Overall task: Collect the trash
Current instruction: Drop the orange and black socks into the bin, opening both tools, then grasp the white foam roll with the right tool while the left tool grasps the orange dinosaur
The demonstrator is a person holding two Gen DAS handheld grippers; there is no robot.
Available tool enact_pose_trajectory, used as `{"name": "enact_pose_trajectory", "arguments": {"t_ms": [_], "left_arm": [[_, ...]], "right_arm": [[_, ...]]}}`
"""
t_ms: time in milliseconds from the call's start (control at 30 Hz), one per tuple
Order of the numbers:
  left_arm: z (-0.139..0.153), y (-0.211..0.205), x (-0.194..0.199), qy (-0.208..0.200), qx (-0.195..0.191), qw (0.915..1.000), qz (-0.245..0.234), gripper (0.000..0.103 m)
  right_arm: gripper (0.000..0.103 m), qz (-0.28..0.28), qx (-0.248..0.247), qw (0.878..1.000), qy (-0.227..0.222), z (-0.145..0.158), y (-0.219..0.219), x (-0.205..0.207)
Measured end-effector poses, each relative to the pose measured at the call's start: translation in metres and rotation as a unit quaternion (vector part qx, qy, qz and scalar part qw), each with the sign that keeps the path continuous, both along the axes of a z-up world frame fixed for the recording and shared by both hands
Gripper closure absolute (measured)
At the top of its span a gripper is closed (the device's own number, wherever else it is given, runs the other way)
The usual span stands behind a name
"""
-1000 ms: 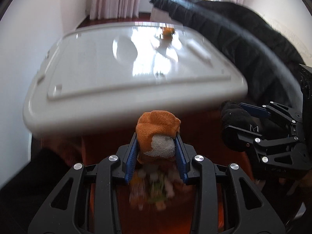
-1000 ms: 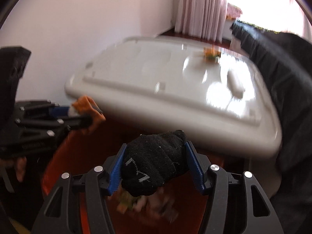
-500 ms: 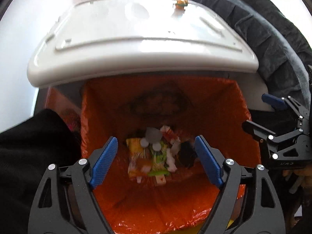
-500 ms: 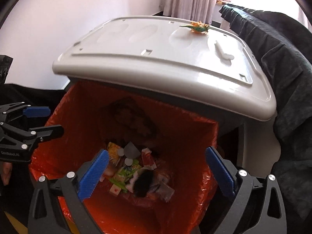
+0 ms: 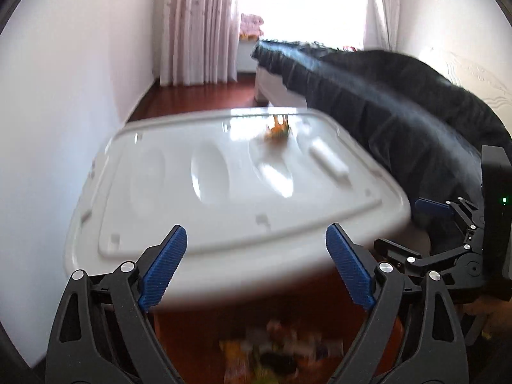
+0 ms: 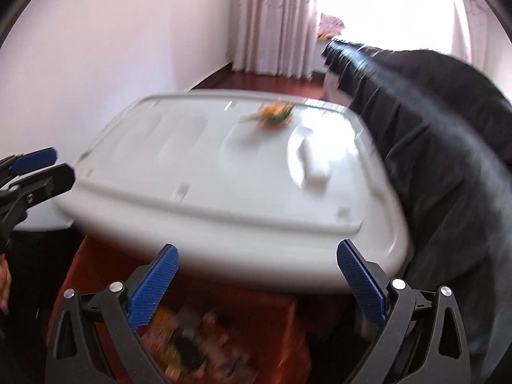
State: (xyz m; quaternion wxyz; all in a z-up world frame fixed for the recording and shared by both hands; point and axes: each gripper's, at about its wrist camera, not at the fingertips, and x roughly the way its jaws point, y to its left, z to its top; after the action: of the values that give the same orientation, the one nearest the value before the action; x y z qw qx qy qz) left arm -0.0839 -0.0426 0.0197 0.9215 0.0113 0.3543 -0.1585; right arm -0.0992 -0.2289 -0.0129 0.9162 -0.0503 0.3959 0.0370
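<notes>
Both claws have let go and lifted: the left claw [image 5: 256,272], whose jaws have just been opening, and the right claw [image 6: 256,284] stand spread and empty. Blurred trash [image 6: 188,348] lies in the orange-lined bin [image 5: 198,329] beneath its raised lid [image 5: 224,185].

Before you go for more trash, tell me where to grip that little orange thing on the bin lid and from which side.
Take the orange thing across its narrow body, coming down from above. It lies low and loose on the flat grey lid near the far edge, so a side approach would likely just push it along. It is blurred, so its exact shape is unclear. The right gripper stands open and empty.
</notes>
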Motion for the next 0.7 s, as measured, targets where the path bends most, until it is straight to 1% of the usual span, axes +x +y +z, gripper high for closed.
{"name": "enact_pose_trajectory", "arguments": {"t_ms": [133,200,300,400,533,700], "left_arm": [[0.004,-0.010,0.025,-0.018,-0.001,0.9998,0.010,0.017],[0.003,-0.013,0.032,-0.025,-0.004,0.9996,0.014,0.017],[-0.005,-0.012,0.033,-0.033,0.000,0.9993,0.017,0.017],[-0.015,-0.013,0.036,-0.027,0.010,0.9994,0.017,0.016],[-0.025,-0.012,0.038,-0.012,0.004,0.9998,0.016,0.016],[-0.027,-0.013,0.039,-0.008,0.000,0.9999,0.012,0.016]], "right_arm": [[0.005,-0.029,-0.009,0.999,-0.016,-0.001,-0.013,0.045],[0.006,-0.045,-0.018,0.999,-0.015,-0.006,-0.021,0.068],[0.006,-0.062,-0.017,0.998,-0.007,-0.018,-0.030,0.098],[0.006,-0.069,-0.023,0.997,0.000,-0.029,-0.035,0.121],[0.006,-0.071,-0.042,0.997,0.005,-0.042,-0.037,0.150],[0.006,-0.075,-0.059,0.995,0.016,-0.056,-0.037,0.179]]}}
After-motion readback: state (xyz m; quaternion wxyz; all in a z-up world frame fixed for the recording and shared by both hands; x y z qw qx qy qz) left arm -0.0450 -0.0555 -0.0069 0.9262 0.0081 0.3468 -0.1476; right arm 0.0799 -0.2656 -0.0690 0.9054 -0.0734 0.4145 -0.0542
